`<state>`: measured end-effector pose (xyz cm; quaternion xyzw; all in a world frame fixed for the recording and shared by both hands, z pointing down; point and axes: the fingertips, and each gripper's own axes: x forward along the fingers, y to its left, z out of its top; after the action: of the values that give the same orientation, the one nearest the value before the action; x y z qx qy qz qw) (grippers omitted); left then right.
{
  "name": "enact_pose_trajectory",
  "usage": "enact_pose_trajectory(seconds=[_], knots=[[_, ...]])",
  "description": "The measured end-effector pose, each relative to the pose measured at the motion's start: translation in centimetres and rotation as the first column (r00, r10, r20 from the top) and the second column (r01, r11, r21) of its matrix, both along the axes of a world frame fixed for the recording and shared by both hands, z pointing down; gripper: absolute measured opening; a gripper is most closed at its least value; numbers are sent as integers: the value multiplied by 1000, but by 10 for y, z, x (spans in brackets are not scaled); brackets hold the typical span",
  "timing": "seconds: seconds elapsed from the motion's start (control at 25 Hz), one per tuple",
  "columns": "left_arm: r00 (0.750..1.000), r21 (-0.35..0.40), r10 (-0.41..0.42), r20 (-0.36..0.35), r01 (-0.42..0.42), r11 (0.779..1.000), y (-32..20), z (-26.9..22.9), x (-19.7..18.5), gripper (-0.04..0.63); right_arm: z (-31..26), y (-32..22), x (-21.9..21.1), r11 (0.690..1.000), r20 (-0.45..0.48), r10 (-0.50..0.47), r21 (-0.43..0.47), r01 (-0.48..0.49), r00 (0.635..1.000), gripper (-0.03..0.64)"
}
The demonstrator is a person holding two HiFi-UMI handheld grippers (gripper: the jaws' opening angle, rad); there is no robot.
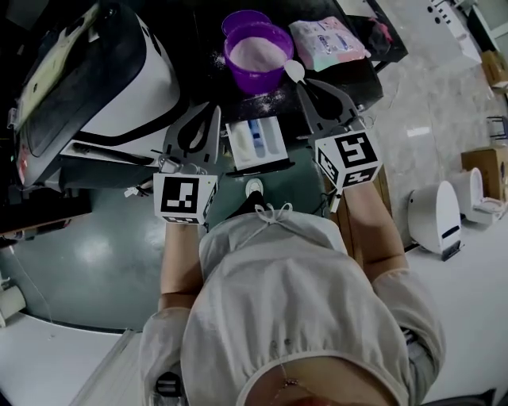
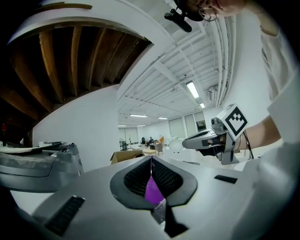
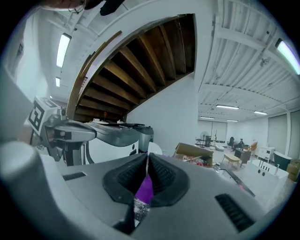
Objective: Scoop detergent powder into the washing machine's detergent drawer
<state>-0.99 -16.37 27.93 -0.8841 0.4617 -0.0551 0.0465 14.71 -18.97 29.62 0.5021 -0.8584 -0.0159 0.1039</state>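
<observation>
The right gripper was closed on the handle of a white spoon, and the head of the spoon was just beside the purple bowl, which held the detergent powder. The left gripper had its jaws together with nothing between them. The open detergent drawer lay between the two grippers, near the bowl, and the washing machine stood at the left

Black counter, glossy top. Round purple plastic bowl stands on it, filled with pale powder. Purple lid just behind, touching. Soft pink-and-white packet beside bowl. White powder specks scattered near the bowl's base.
</observation>
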Motion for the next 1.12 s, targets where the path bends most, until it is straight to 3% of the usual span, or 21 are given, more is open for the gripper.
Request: enact_pose_trajectory(seconds=[0.12, 0.28, 0.52, 0.68, 0.96, 1.04, 1.12], knots=[[1000, 10, 11, -3, -11, 1000, -26, -2, -4, 23, 3, -29, -7, 999, -36, -20, -36, 18, 999, 12], [1000, -19, 26, 12, -26, 999, -54, 1, -8, 23, 17, -72, -13, 989, -165, -46, -147, 21, 985, 12], [999, 2, 48, -3, -48, 999, -84, 4, -15, 23, 46, -121, -26, 936, -344, -180, -348, 53, 922, 12], [999, -35, 50, 5, -50, 998, -95, 14, -21, 23, 64, -137, -43, 877, -430, -320, -472, 92, 844, 12], [999, -101, 45, 26, -43, 994, -109, 27, -32, 23, 102, -146, -65, 753, -515, -542, -648, 113, 664, 12], [999, -96, 44, 22, -42, 994, -112, 27, -33, 23, 109, -152, -63, 745, -553, -565, -660, 91, 612, 12], [999, -93, 45, 17, -43, 995, -113, 27, -33, 23, 112, -162, -58, 757, -608, -563, -651, 55, 560, 12]])
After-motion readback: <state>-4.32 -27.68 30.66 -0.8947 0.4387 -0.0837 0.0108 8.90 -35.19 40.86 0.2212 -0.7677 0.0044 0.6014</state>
